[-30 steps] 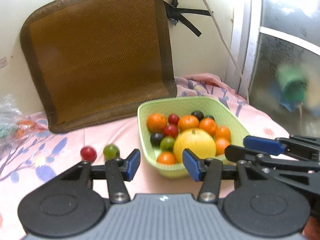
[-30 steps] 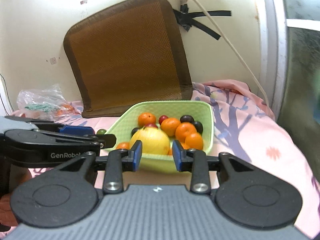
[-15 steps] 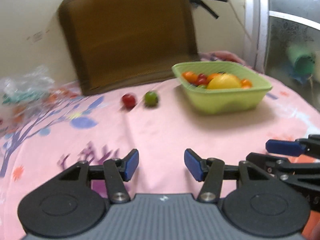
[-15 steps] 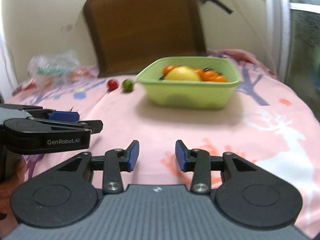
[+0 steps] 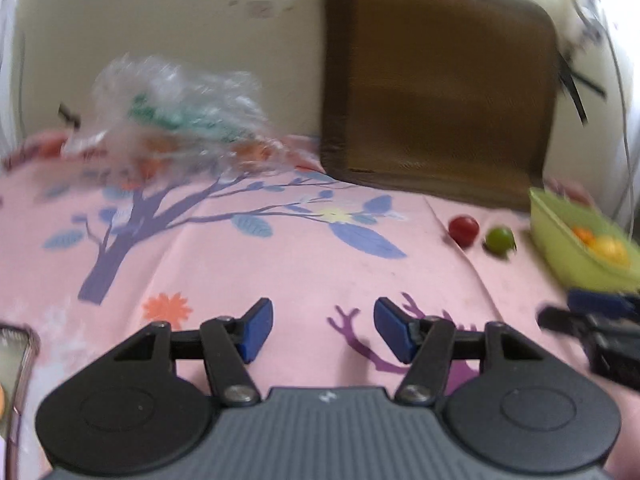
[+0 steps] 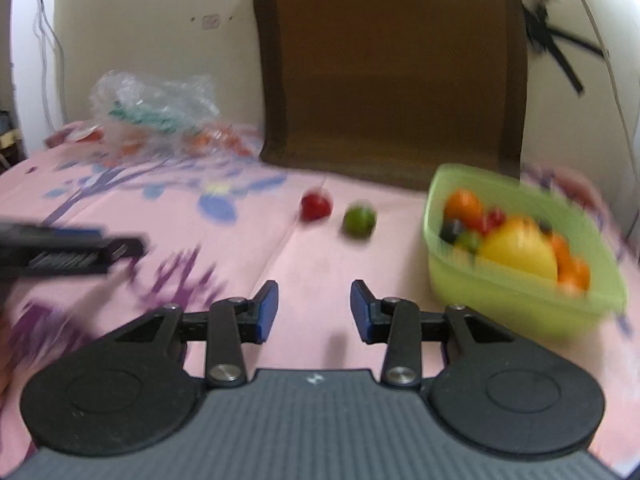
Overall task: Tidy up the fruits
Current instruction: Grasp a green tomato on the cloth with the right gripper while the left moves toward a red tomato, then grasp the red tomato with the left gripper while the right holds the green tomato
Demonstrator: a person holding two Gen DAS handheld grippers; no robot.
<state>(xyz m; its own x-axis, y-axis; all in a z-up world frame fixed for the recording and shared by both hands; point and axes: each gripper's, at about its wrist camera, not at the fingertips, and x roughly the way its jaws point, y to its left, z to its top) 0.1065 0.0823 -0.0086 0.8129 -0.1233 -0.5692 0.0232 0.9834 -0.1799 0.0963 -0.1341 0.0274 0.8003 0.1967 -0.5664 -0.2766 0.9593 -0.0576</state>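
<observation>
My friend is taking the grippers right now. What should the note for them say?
Left gripper: open, empty, above the pink cloth.
Right gripper: open, empty, facing the fruit.
Green bowl: on the right, already holds oranges, a big yellow fruit and small dark ones.
Left to do: the red fruit and green fruit lie loose on the cloth beside the bowl.

You have 2 loose fruits on the pink cloth: 1 red fruit (image 6: 316, 206) and 1 green fruit (image 6: 359, 220), side by side. There is 1 green basket (image 6: 520, 300), and in it you can make out 1 large yellow fruit (image 6: 518, 252); the small orange, red, dark and green ones around it are too blurred to count. Behind sit 1 brown cushion (image 6: 392, 68) and 1 clear plastic bag (image 6: 154, 110). You hold 2 grippers, each with 2 blue-padded fingers
</observation>
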